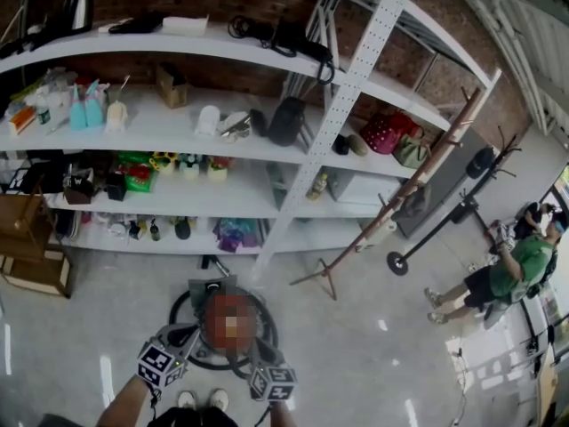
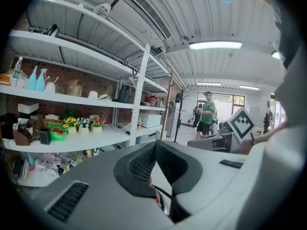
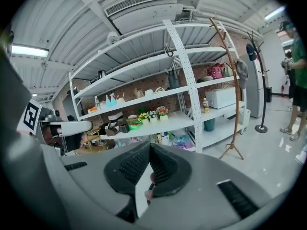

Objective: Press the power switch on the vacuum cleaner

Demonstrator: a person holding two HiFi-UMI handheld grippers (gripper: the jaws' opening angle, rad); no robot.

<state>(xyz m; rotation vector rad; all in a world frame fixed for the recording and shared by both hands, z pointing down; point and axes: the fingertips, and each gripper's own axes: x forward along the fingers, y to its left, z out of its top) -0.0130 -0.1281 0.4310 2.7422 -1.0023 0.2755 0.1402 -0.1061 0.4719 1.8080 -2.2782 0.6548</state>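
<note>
Head view: the vacuum cleaner [image 1: 213, 288] stands on the floor [image 1: 373, 354] right in front of the person's feet, with a dark ring around its base. Its middle is blurred over, so the power switch cannot be made out. The left tongs [image 1: 164, 356] and right tongs [image 1: 271, 382] hang just above its near edge, one on each side; whether either touches it cannot be told. Behind stands a white shelving unit [image 1: 267, 149], cut off at the top and left. A person in green [image 1: 511, 269] sits well apart at the right.

Left gripper view: the left tongs [image 2: 154, 147] are clenched, tips meeting, with nothing gripped. A dark sliver with a red spot shows low in the gap, too small to identify. The vacuum cleaner is otherwise hidden.

Right gripper view: the right tongs [image 3: 149, 147] are likewise clenched at the tips and empty. Only a pale wedge and a dark curve show through the gap.
</note>
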